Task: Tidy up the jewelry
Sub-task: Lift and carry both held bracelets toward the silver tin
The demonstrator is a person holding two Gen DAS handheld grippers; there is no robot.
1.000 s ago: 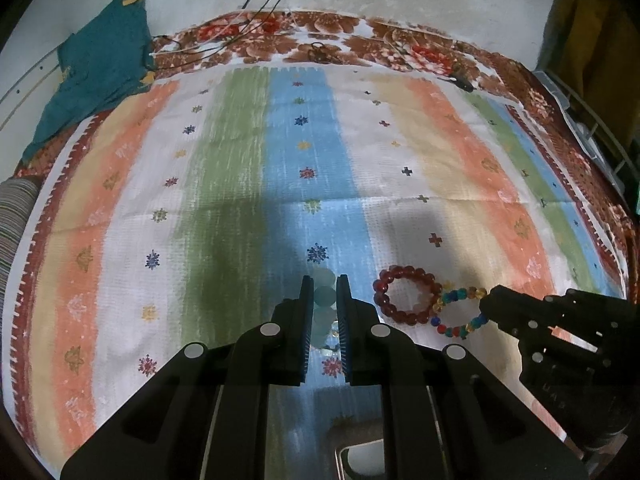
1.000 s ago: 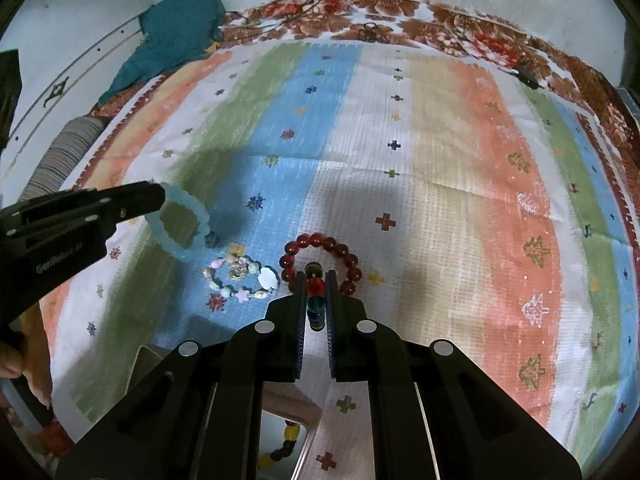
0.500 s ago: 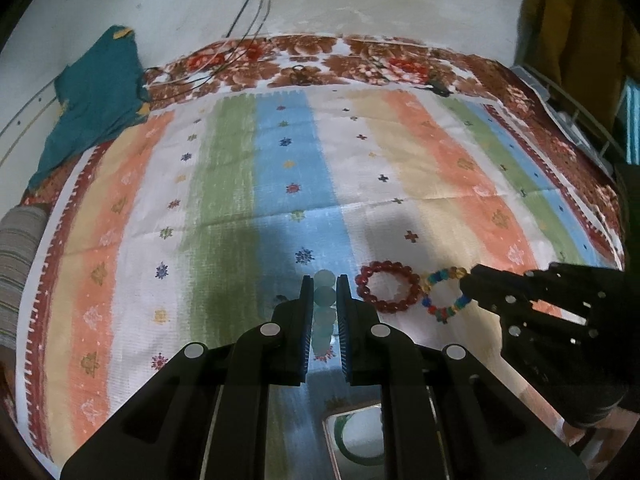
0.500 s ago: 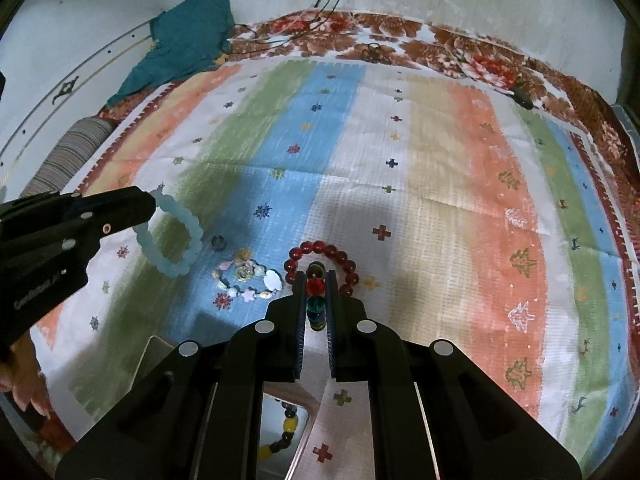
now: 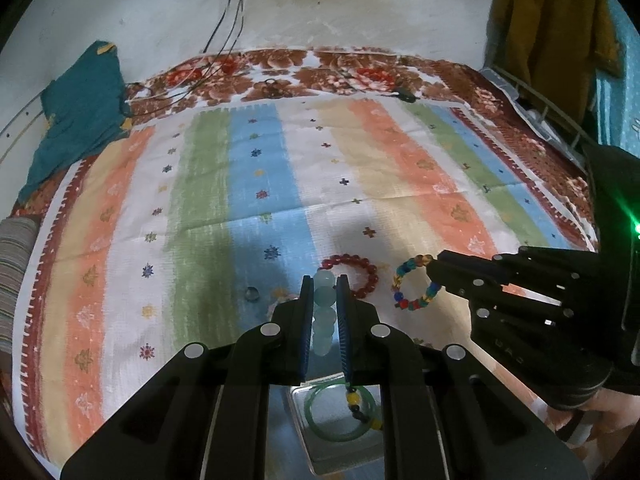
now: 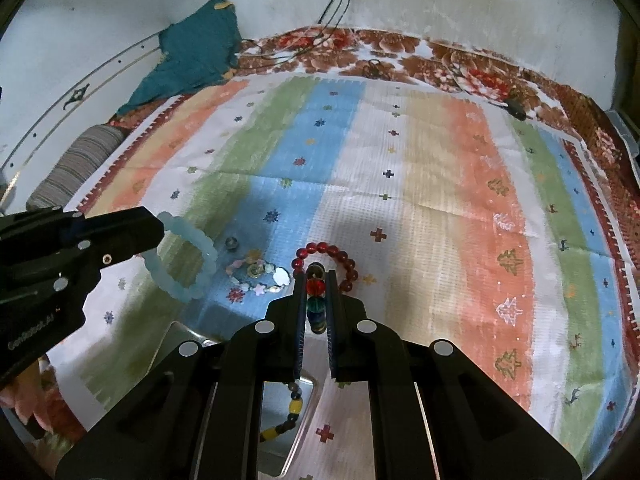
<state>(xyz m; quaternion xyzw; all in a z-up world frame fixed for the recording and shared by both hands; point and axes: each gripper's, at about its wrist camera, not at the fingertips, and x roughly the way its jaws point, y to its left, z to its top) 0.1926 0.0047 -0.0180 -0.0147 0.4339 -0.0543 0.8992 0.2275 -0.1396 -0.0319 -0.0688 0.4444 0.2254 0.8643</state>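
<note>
My left gripper (image 5: 325, 280) is shut on a pale blue bead bracelet (image 5: 323, 312), which also shows hanging from it in the right wrist view (image 6: 188, 264). My right gripper (image 6: 316, 276) is shut on a multicoloured bead bracelet (image 6: 316, 296), seen as a loop in the left wrist view (image 5: 414, 282). Both are held above the striped cloth. A dark red bead bracelet (image 5: 352, 276) lies on the cloth, also in the right wrist view (image 6: 344, 264). A shell-and-flower bracelet (image 6: 260, 276) lies beside it. A metal tray (image 5: 340, 452) below the left gripper holds a green bangle (image 5: 320, 420) and a dark-and-yellow bead strand (image 5: 358, 406).
A small dark loose bead (image 6: 231, 243) lies on the cloth near the shell bracelet. A teal garment (image 5: 76, 128) and cables (image 5: 224, 40) lie at the far edge by the wall. A striped cushion (image 6: 76, 168) is at the left.
Both grippers have risen and drawn back with their bracelets held. The tray with the green bangle has come further into the left wrist view.
</note>
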